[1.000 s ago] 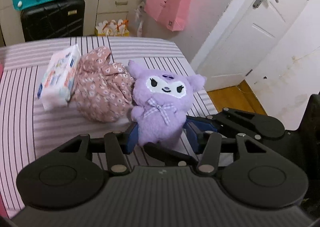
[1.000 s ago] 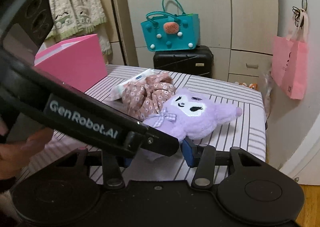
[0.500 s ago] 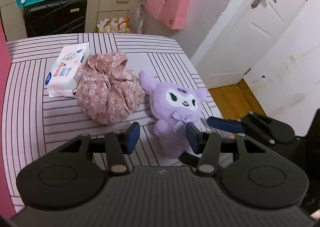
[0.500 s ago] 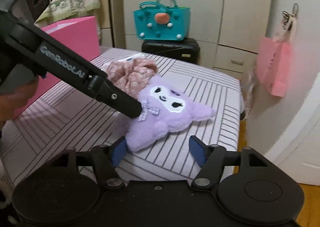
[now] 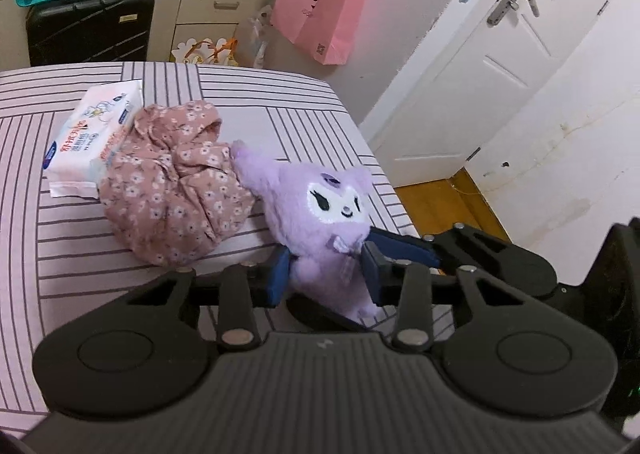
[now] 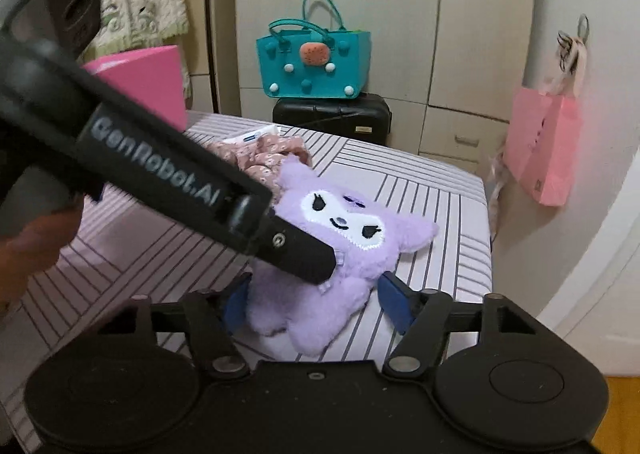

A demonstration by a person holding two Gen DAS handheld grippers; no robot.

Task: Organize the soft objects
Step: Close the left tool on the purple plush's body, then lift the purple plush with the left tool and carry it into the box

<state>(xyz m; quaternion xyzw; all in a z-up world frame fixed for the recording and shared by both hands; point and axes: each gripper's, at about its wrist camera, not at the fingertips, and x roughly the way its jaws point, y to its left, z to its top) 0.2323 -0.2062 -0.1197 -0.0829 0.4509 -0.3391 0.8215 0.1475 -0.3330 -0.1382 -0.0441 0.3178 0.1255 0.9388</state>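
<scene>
A purple plush toy (image 5: 320,210) with a white face lies on the striped bed (image 5: 120,278). My left gripper (image 5: 326,274) is shut on its lower body, both blue pads pressing into the fur. In the right wrist view the left gripper's finger (image 6: 304,254) crosses over the plush toy (image 6: 344,246). My right gripper (image 6: 316,302) straddles the toy's legs. Its jaws are closing, and the right pad stands apart from the fur. One right finger (image 5: 404,248) shows beside the toy in the left wrist view.
A pink floral cloth bundle (image 5: 176,190) touches the toy's ear, with a tissue pack (image 5: 92,134) behind it. A pink box (image 6: 148,78) stands at the bed's left. Beyond the bed are a black suitcase (image 5: 88,30), a teal bag (image 6: 312,66), a pink paper bag (image 5: 320,22) and a white door (image 5: 480,74). A hand (image 6: 36,238) holds the left gripper.
The left pads, open around the toy half a second ago, have closed onto its body. The right jaws stand wider than a second ago and now flank the toy's legs.
</scene>
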